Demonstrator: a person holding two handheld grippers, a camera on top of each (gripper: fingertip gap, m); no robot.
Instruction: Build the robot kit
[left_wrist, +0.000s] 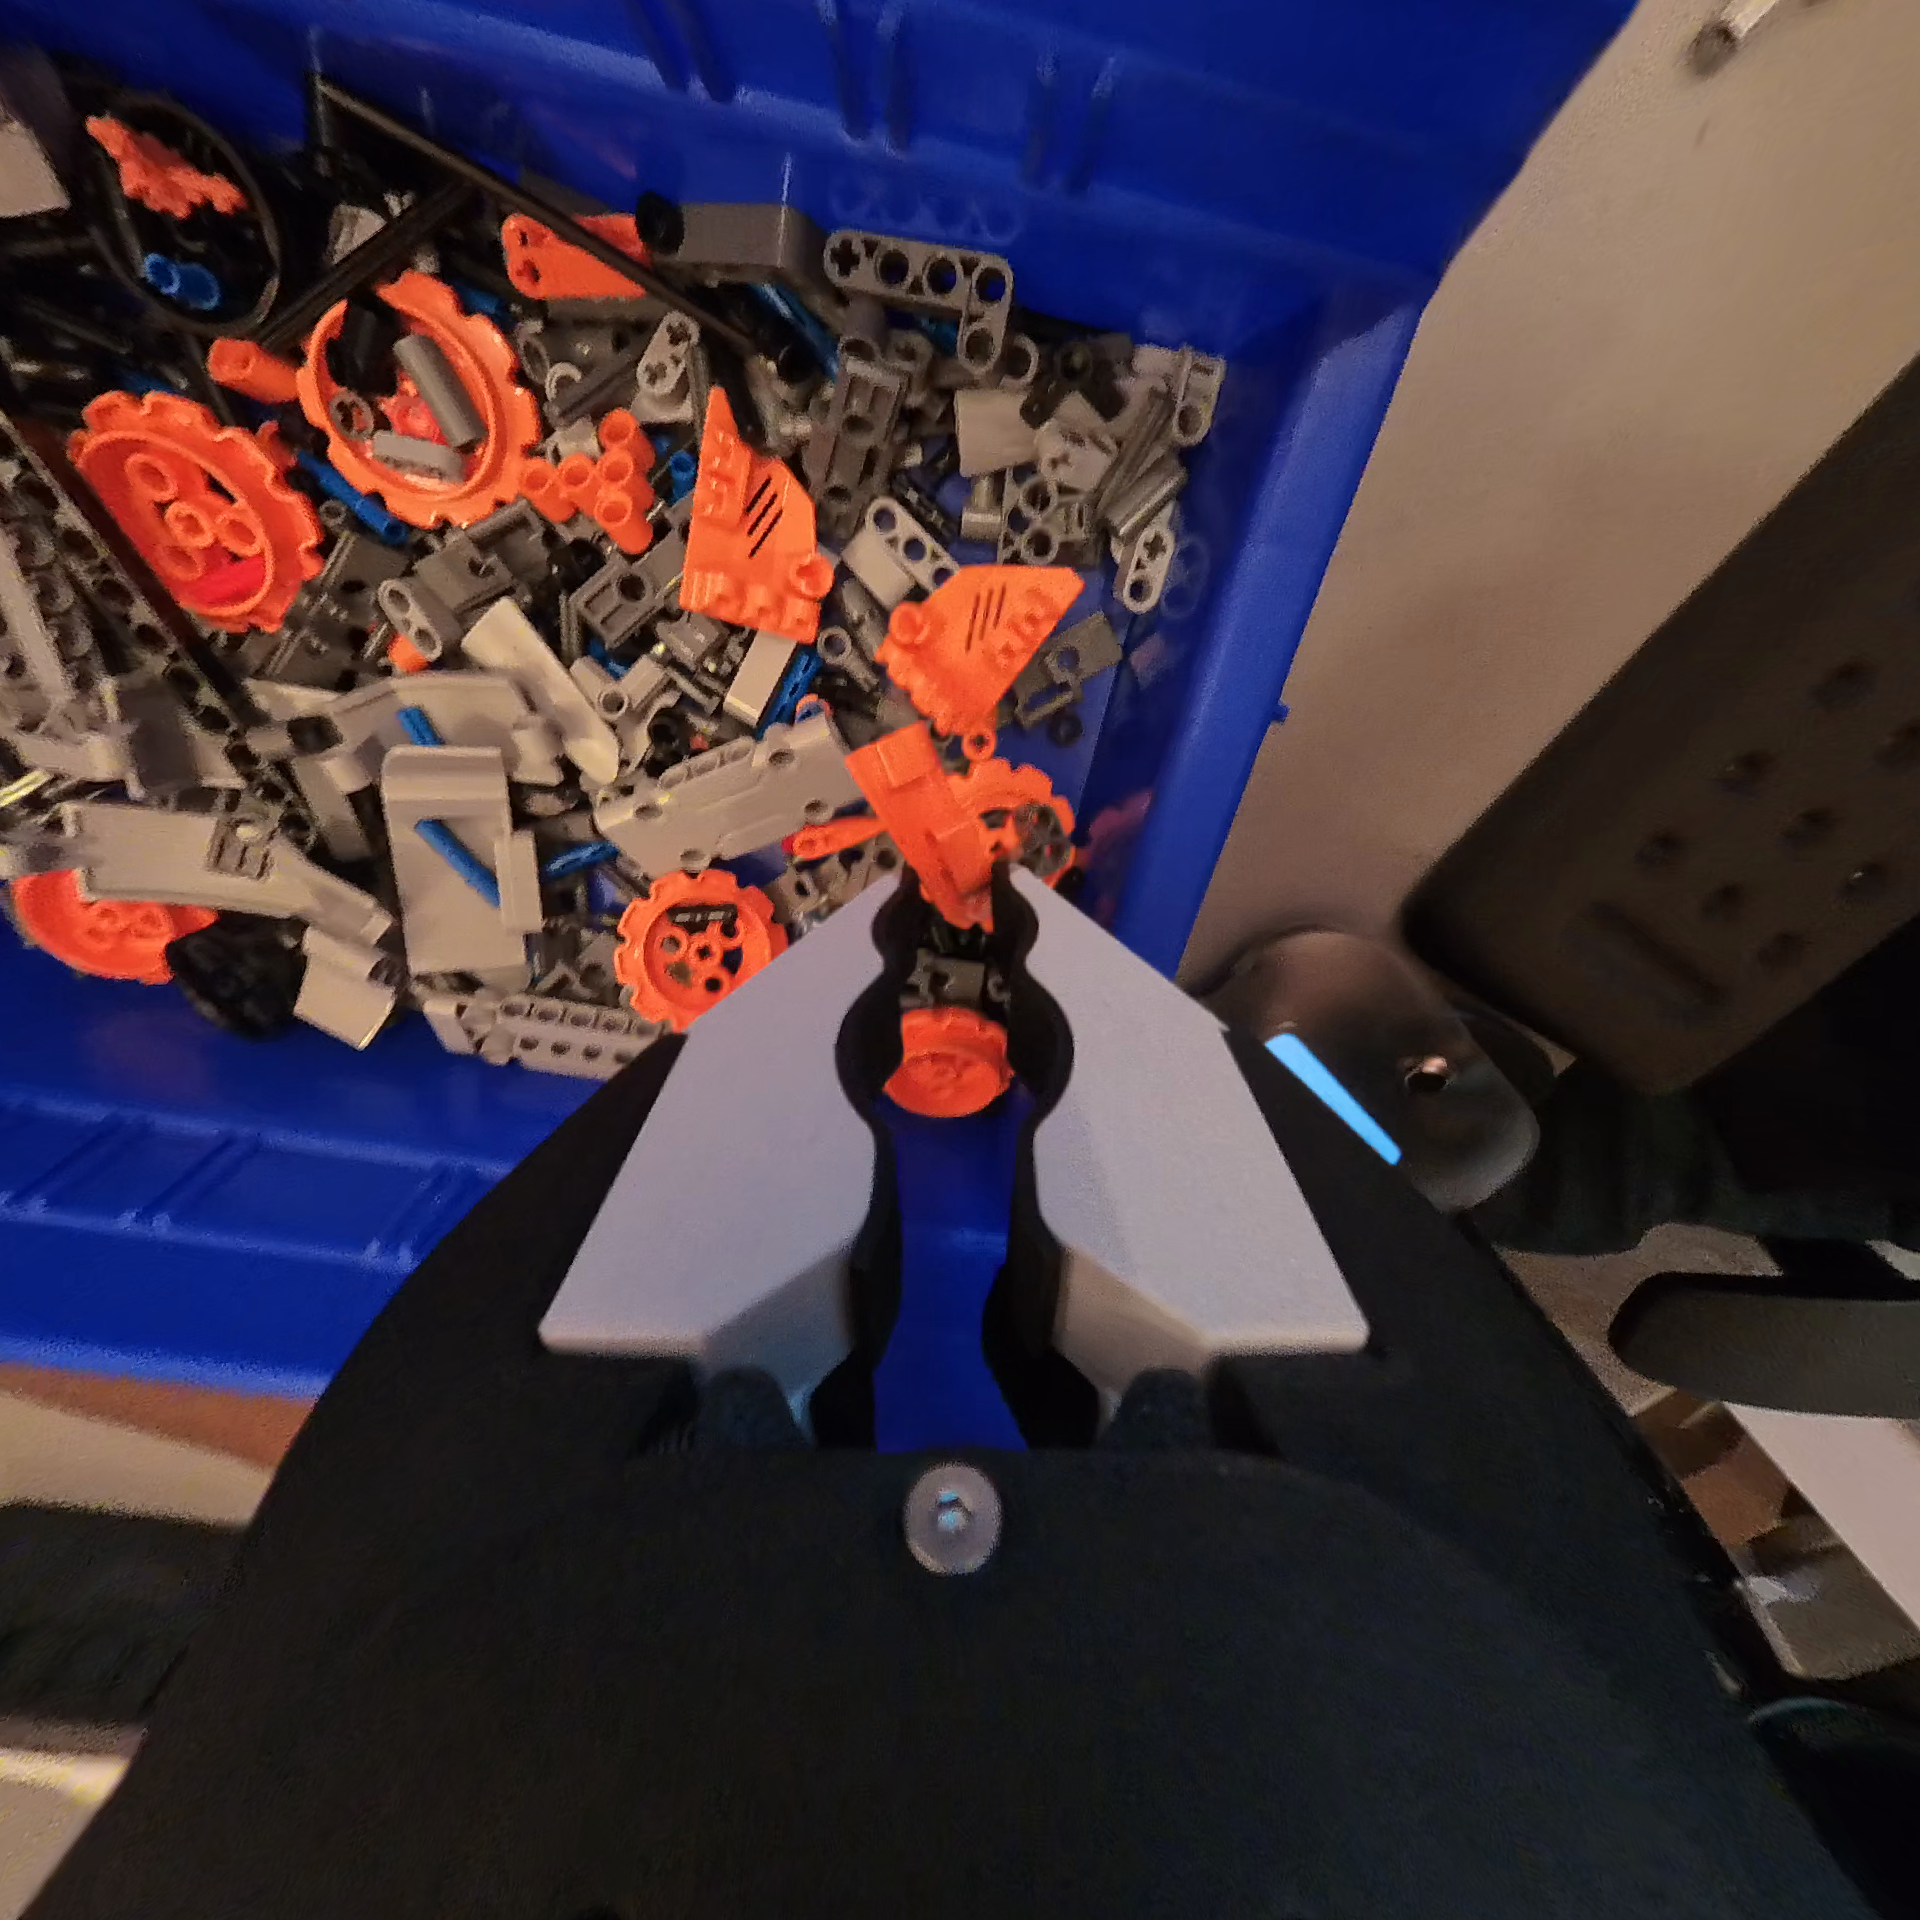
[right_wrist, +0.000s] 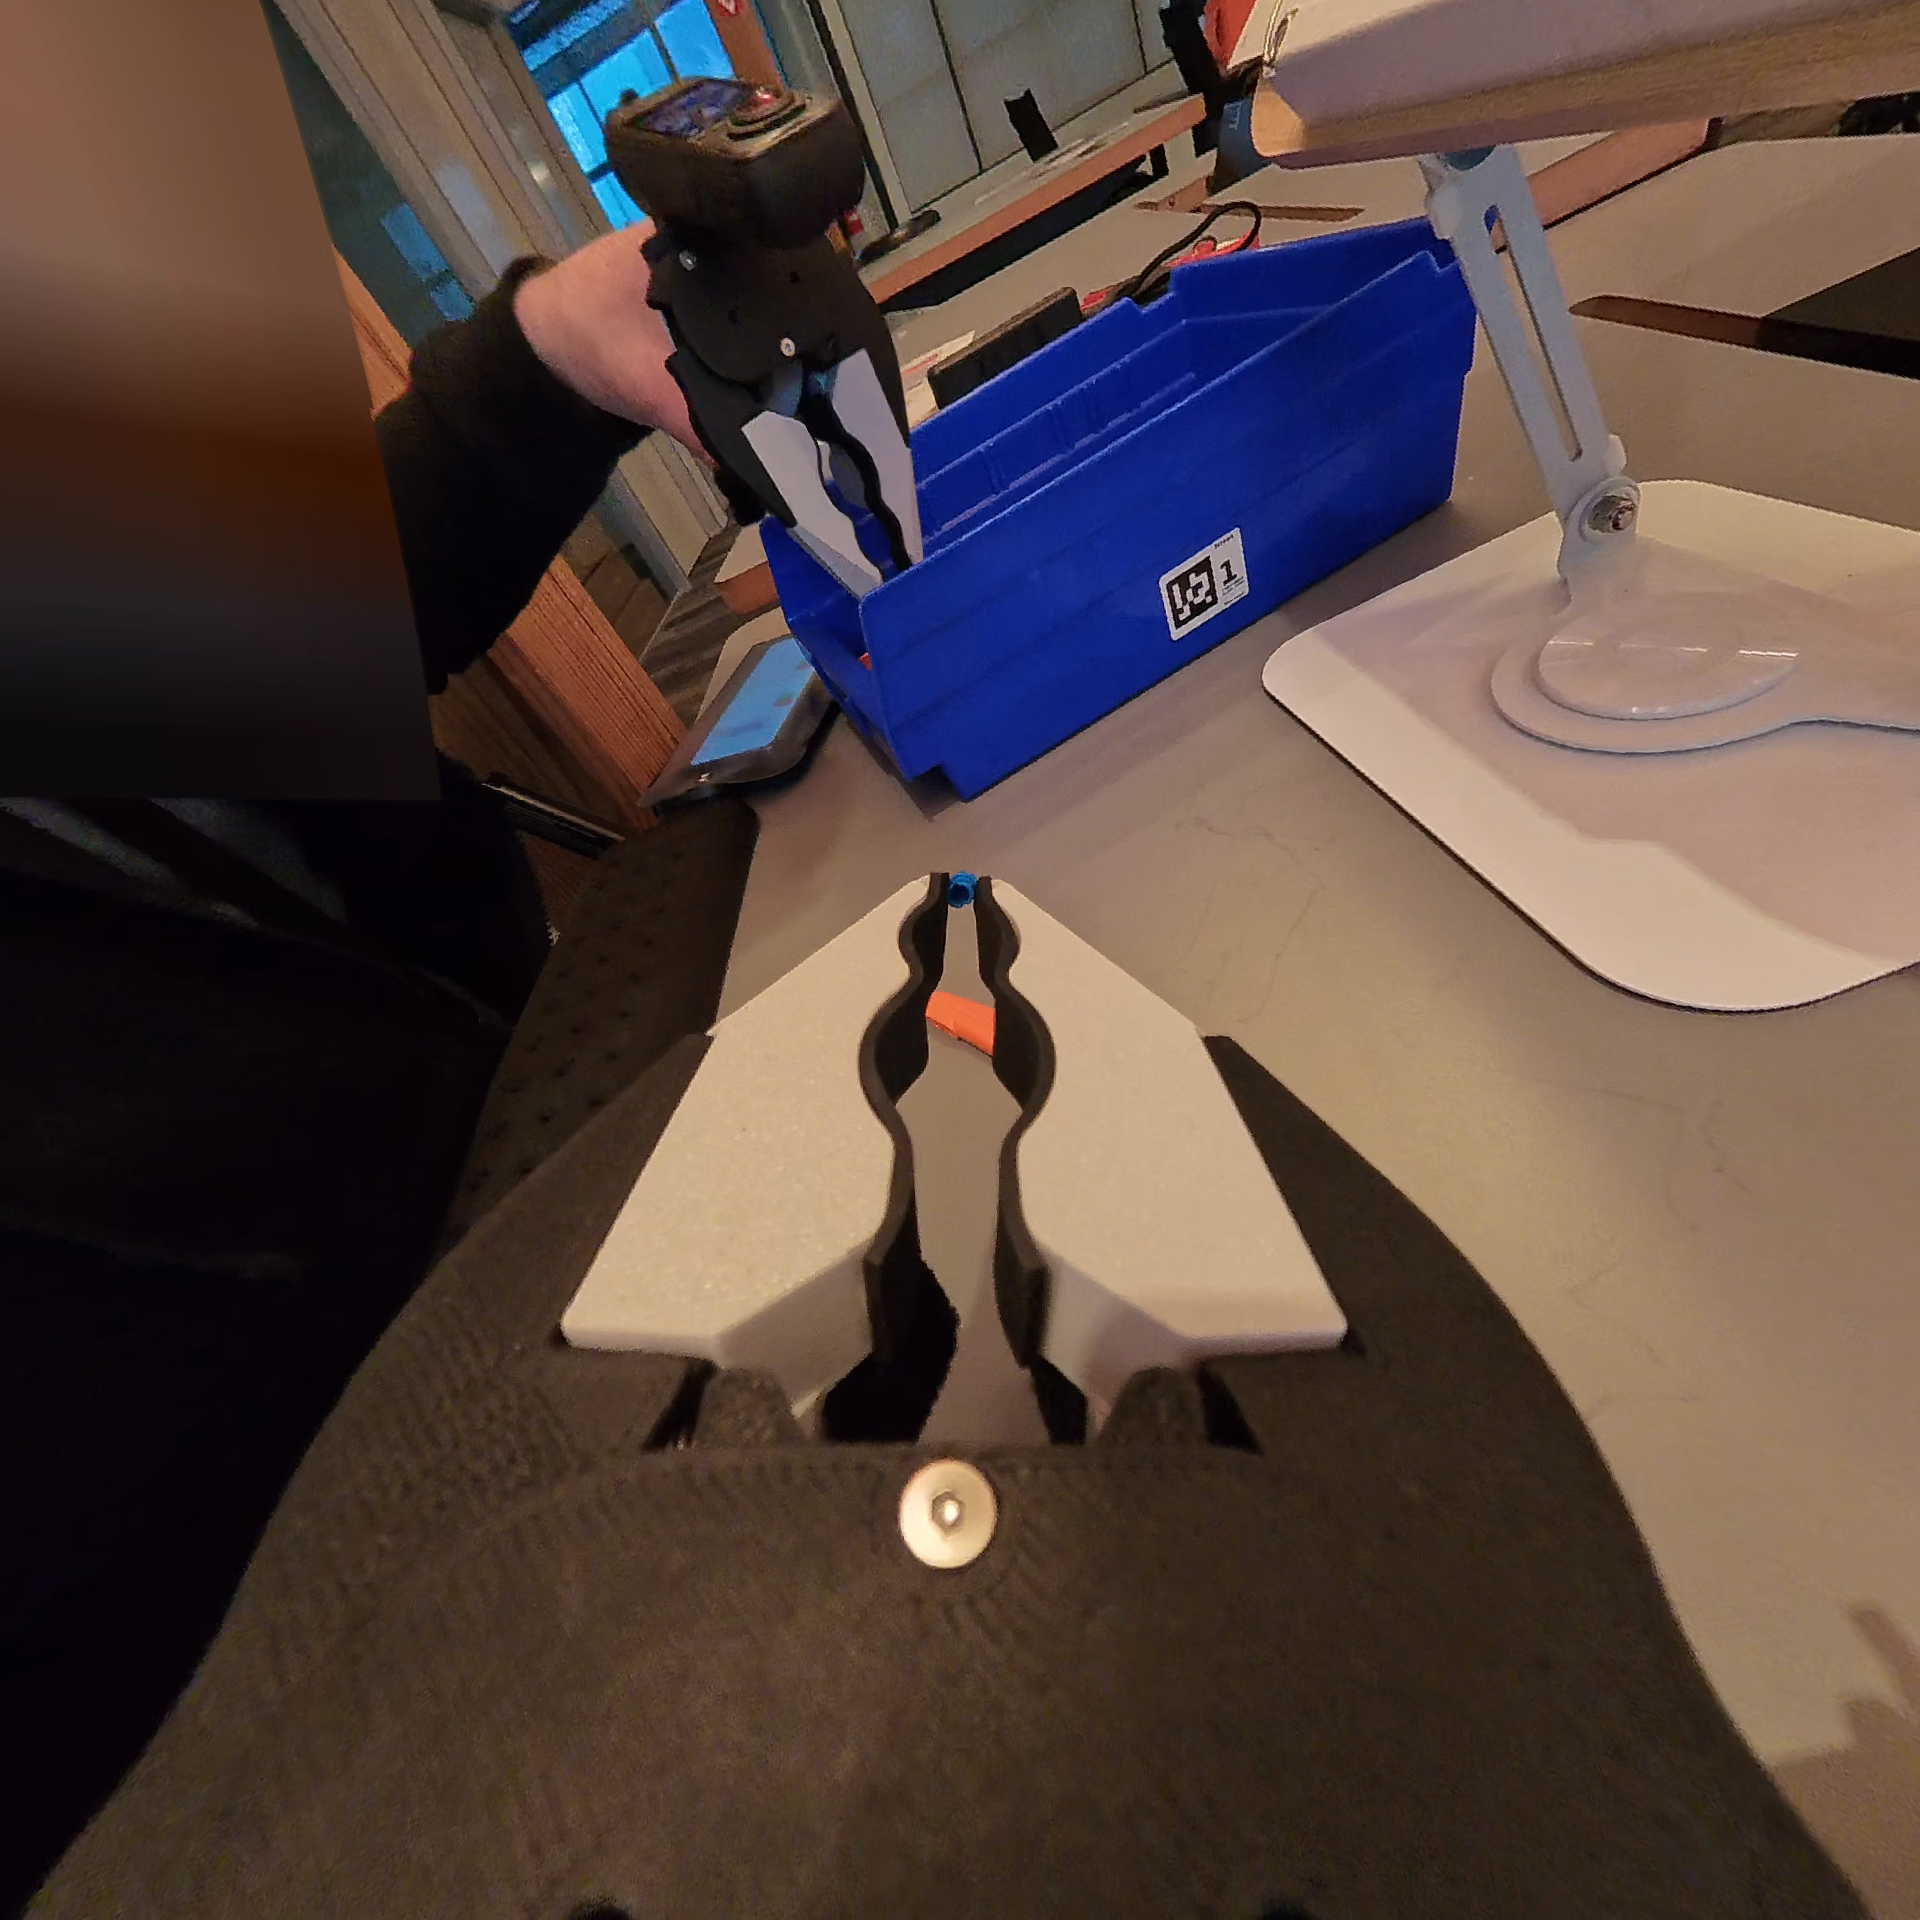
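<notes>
A blue plastic bin (left_wrist: 1226, 582) holds a heap of orange, grey, black and blue construction-toy parts. My left gripper (left_wrist: 951, 883) reaches into the bin and is shut on an orange angular part (left_wrist: 930, 816) at its tips. An orange wheel (left_wrist: 945, 1060) lies below, seen between the fingers. In the right wrist view the left gripper (right_wrist: 883, 561) dips into the same bin (right_wrist: 1143, 582). My right gripper (right_wrist: 961, 888) hovers over the grey table (right_wrist: 1351, 1195), shut on a small blue pin (right_wrist: 961, 890). A small orange piece (right_wrist: 961, 1016) lies on the table beneath it.
A white stand with a flat base (right_wrist: 1610, 779) and tilted arm (right_wrist: 1527, 343) stands right of the bin. A tablet-like device (right_wrist: 753, 717) lies left of the bin. A person's hand and dark sleeve (right_wrist: 540, 416) hold the left gripper. A black perforated surface (left_wrist: 1714, 779) lies beside the bin. Some 30 cm of space lies between my two pairs of fingers.
</notes>
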